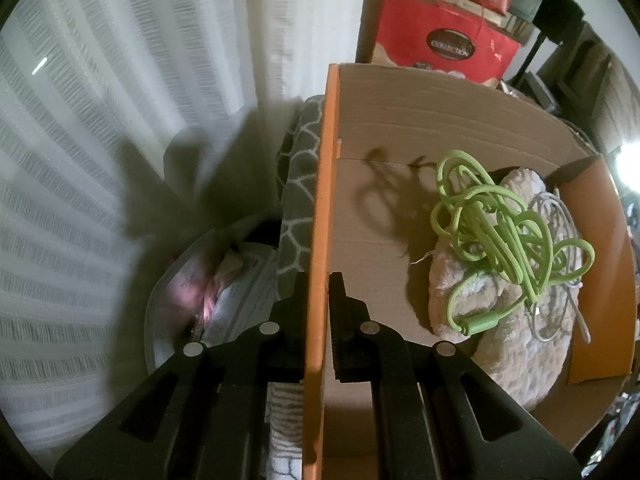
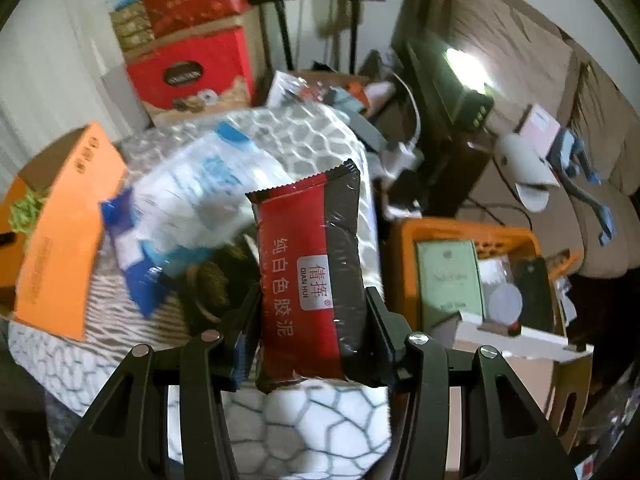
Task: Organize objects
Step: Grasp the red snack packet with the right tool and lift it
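My left gripper (image 1: 318,292) is shut on the orange side wall of an open cardboard box (image 1: 320,200). Inside the box a tangled green cord (image 1: 504,228) lies on a fluffy beige slipper (image 1: 516,344), with a grey cable (image 1: 560,280) beside it. My right gripper (image 2: 312,300) is shut on a red and black packet (image 2: 310,276) with Chinese print, held above a grey patterned blanket (image 2: 304,420). The same orange box (image 2: 64,240) shows at the left of the right wrist view.
A clear plastic bag with blue and white items (image 2: 188,208) lies on the blanket. An orange basket (image 2: 404,264) with boxes and a lid stands right. Red gift boxes (image 2: 188,72) are stacked behind. A brown sofa (image 2: 560,92) holds clutter. White curtains (image 1: 120,120) hang left.
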Demonstrator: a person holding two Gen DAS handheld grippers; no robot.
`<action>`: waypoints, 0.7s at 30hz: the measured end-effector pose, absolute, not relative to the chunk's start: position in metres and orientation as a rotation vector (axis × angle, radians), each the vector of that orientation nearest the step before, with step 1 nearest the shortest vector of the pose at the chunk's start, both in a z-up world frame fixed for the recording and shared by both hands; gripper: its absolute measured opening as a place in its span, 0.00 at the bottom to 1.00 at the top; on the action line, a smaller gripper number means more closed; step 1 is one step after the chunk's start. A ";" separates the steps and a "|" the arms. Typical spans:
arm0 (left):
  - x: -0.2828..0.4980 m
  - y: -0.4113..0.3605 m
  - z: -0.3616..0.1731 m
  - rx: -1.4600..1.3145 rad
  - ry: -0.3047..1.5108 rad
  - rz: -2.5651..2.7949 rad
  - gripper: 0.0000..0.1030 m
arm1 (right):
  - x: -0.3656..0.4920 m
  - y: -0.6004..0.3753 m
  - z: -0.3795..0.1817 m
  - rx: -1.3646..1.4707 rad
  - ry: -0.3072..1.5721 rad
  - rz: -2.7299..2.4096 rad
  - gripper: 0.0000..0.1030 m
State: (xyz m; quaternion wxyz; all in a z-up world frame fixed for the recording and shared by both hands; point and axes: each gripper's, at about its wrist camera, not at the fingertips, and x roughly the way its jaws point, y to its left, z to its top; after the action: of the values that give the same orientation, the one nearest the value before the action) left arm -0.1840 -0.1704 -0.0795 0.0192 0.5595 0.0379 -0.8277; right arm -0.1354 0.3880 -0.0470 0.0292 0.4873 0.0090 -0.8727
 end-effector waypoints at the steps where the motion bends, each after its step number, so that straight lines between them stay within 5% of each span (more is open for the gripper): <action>1: -0.185 -0.170 -0.079 1.737 0.117 -2.568 0.08 | -0.136 0.380 -0.041 1.482 0.033 -2.685 0.48; 21: -0.187 -0.167 -0.079 1.742 0.104 -2.562 0.08 | -0.153 0.175 0.003 1.258 0.152 -2.368 0.48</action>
State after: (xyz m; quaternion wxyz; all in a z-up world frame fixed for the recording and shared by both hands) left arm -0.1870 -0.1670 -0.0785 0.0208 0.5618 0.0334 -0.8263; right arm -0.1532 0.1748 0.0034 0.2261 0.4564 0.0551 -0.8588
